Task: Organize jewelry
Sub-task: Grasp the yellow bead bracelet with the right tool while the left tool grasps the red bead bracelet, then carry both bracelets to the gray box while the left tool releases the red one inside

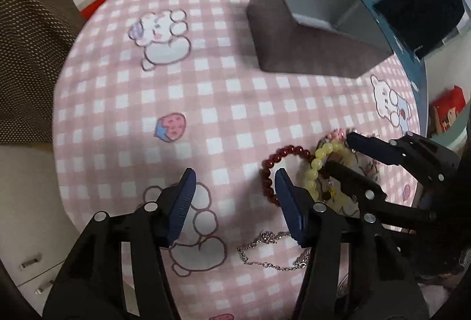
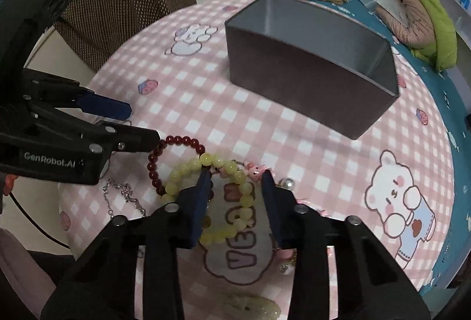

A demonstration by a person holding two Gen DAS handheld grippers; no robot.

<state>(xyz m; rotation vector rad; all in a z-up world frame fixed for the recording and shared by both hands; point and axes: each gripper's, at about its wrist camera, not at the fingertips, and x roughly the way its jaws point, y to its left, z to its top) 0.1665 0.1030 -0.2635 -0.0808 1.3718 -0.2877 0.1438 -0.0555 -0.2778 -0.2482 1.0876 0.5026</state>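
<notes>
Pink checked cloth (image 2: 206, 102) with cartoon bears covers the round table I am working over. Nearest me in the right wrist view, a pale green jade pendant (image 2: 250, 306) lies at the bottom edge. My right gripper (image 2: 235, 177) has its jaws apart, straddling the far arc of the yellow bead bracelet (image 2: 235, 170), which lies flat on the cloth; nothing is clamped. A dark red bead bracelet (image 2: 164, 149) lies touching the yellow one on its left, and a silver chain (image 1: 273, 249) lies loose just beside them. My left gripper (image 1: 235, 181) is also spread wide, one fingertip (image 1: 282, 181) over the red bracelet, gripping nothing. A small pink charm (image 2: 255, 170) sits by the yellow beads. Farther back stands a grey metal box (image 2: 309, 67), open-topped, well apart from the jewelry.
</notes>
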